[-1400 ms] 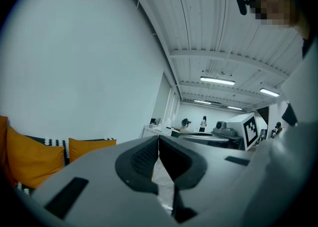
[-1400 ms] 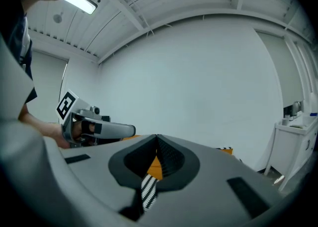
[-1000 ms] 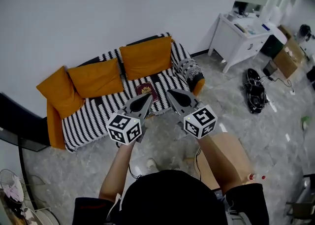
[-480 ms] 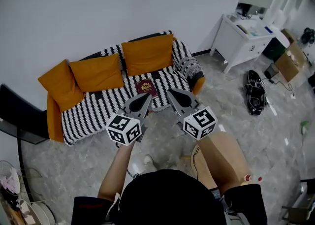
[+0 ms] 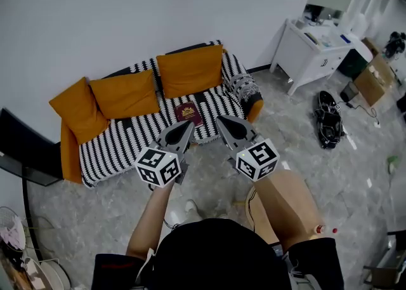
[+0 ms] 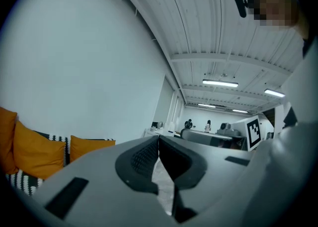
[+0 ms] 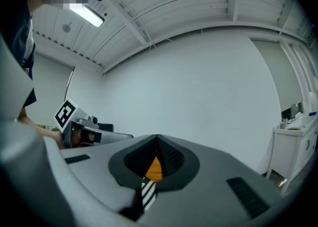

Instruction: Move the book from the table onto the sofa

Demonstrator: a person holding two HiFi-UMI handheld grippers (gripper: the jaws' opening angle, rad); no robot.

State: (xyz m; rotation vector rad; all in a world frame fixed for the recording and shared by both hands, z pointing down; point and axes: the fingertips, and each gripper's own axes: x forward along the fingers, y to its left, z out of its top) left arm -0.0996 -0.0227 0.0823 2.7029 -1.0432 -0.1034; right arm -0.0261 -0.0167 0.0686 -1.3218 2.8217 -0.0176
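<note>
A dark red book (image 5: 188, 113) lies flat on the striped seat of the sofa (image 5: 120, 139), in front of the right orange cushion (image 5: 189, 70). My left gripper (image 5: 189, 124) and right gripper (image 5: 219, 118) hang side by side in the air just short of the sofa's front edge, both pointing at it. Both are shut with nothing between their jaws. In the left gripper view the tips (image 6: 159, 138) meet; orange cushions (image 6: 32, 150) show at the left. In the right gripper view the tips (image 7: 157, 136) meet, with a sliver of orange cushion and striped cover behind.
Three orange cushions line the sofa's back. A white desk (image 5: 313, 44) stands at the far right, with a dark bag (image 5: 330, 117) and cardboard boxes (image 5: 371, 76) on the marble floor (image 5: 209, 177) near it. A black stand (image 5: 25, 155) is at the left. A brown box (image 5: 295, 206) stands by my right leg.
The head view shifted slightly between the oldest frame and the later ones. Both grippers stay in place and shut; the book has not moved.
</note>
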